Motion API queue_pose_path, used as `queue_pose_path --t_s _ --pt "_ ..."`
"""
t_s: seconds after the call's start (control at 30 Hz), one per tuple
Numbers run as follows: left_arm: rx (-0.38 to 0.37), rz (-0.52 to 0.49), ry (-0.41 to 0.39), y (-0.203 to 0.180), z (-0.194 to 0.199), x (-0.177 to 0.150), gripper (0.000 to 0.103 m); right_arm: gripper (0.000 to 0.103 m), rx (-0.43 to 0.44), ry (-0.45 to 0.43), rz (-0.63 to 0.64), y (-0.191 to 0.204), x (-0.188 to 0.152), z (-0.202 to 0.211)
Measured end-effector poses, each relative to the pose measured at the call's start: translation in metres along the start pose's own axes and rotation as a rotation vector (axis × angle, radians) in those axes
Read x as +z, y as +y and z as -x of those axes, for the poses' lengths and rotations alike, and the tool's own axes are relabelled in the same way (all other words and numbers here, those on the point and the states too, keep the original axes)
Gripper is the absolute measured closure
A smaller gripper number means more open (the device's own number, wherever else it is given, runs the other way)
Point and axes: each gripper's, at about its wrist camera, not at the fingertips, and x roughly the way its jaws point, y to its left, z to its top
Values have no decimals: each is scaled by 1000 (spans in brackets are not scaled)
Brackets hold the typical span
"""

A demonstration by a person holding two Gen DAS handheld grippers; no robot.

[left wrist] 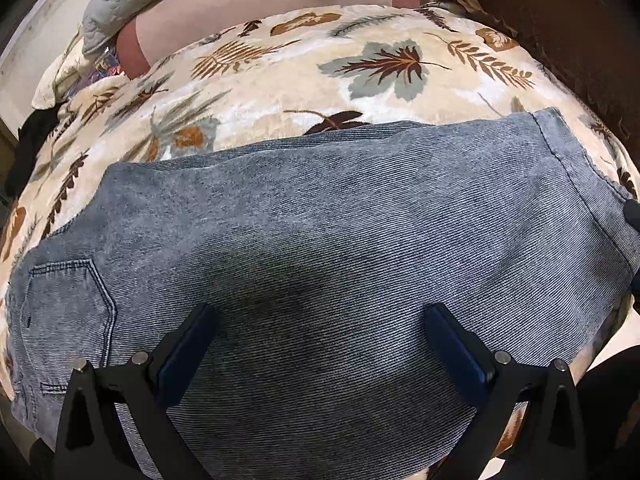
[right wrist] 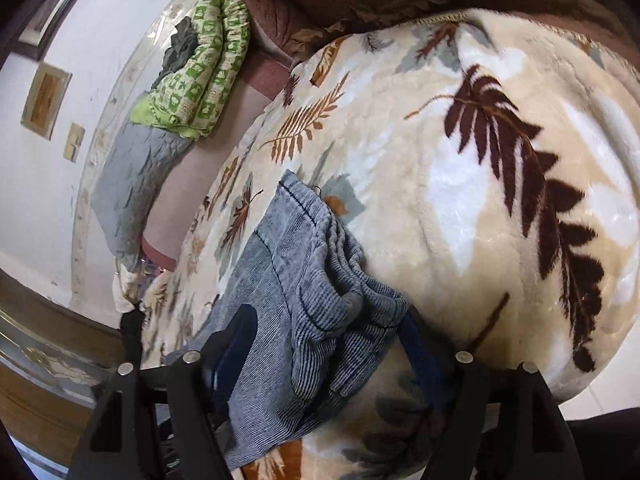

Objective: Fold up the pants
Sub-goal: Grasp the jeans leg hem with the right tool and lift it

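The blue-grey denim pants (left wrist: 320,232) lie flat across a cream blanket with a leaf print (left wrist: 280,72). A back pocket (left wrist: 68,300) shows at the left, the leg hem (left wrist: 560,148) at the right. My left gripper (left wrist: 320,316) is open just above the middle of the pants, holding nothing. In the right wrist view the bunched hem end of the pants (right wrist: 320,280) lies between the spread fingers of my right gripper (right wrist: 324,328). The jaws stand wide around the cloth, not closed on it. The blanket (right wrist: 460,200) fills the right of that view.
A grey quilt (left wrist: 132,0) and a green patterned quilt (right wrist: 200,68) lie at the far side of the bed on a pink sheet (left wrist: 260,4). A white wall (right wrist: 52,200) stands to the left. The near bed edge drops to a pale floor (left wrist: 624,340).
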Motion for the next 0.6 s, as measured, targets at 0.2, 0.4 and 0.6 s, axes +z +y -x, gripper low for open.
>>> queue_pose_path --t_s 0.2,0.4,0.6 --pt "-13 2 -5 2 -3 2 0 73 2 3 -13 -5 0 -2" --pt "-24 4 -5 4 -4 3 0 79 -5 -18 35 4 -4 1" --pt "-33 18 25 14 -2 8 0 79 -42 -41 128 24 -7 7"
